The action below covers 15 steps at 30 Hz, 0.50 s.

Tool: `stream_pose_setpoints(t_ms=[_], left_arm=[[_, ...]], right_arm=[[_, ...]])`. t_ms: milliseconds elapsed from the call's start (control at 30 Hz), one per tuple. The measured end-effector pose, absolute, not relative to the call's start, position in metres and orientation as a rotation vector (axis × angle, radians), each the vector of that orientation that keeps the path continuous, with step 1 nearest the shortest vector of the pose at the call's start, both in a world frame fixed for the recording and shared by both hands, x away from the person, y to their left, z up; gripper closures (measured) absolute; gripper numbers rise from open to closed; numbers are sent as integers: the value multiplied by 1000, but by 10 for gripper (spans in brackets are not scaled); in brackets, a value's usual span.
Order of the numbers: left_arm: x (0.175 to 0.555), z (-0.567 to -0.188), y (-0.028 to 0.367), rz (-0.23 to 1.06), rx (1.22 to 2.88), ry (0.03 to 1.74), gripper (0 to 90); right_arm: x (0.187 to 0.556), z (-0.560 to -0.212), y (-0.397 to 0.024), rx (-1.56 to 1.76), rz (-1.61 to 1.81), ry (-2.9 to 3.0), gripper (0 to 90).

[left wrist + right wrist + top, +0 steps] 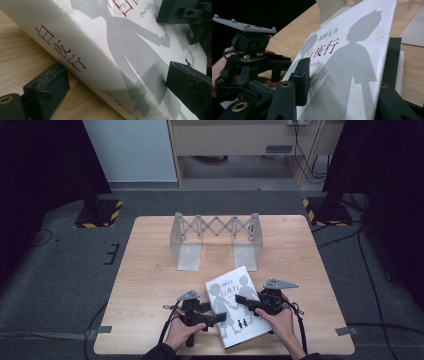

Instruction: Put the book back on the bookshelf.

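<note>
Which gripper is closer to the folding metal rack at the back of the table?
Right, slightly. The right gripper straddles the book farther up the table, below the rack. The left gripper sits nearer the person, at the book's left edge. Both stay well clear of the rack.

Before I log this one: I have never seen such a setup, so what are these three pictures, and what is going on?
No robot here: a person holds a hand-held clamp tool in each hand. The high view looks down on a wooden table. The other two pictures come from cameras riding on the tools, looking along their black jaws.

On the table lie a white book with grey figures on its cover and, farther back, a grey folding rack.

The left gripper has one jaw low beside the book's spine and one over the cover. The right gripper straddles the book's opposite edge, one jaw on the cover, one behind. Whether either one actually presses on the book, I cannot tell.
</note>
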<state>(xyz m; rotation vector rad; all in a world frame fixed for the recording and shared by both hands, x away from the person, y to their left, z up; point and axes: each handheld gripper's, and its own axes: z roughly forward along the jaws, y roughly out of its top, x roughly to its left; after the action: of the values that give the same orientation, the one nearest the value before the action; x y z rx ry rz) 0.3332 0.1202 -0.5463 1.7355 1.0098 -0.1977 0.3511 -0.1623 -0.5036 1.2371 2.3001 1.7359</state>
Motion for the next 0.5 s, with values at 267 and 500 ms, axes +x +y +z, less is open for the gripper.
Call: stream_pose_setpoints(t_ms=[267,500], left_arm=[[333,-546,122,-184,1736,1020,26],[333,-547,122,-189,1719,1032,45]], right_arm=[[353,-505,-158,1254,1748,2300,577],[353,-503,-159,1231,1624,2285,431]])
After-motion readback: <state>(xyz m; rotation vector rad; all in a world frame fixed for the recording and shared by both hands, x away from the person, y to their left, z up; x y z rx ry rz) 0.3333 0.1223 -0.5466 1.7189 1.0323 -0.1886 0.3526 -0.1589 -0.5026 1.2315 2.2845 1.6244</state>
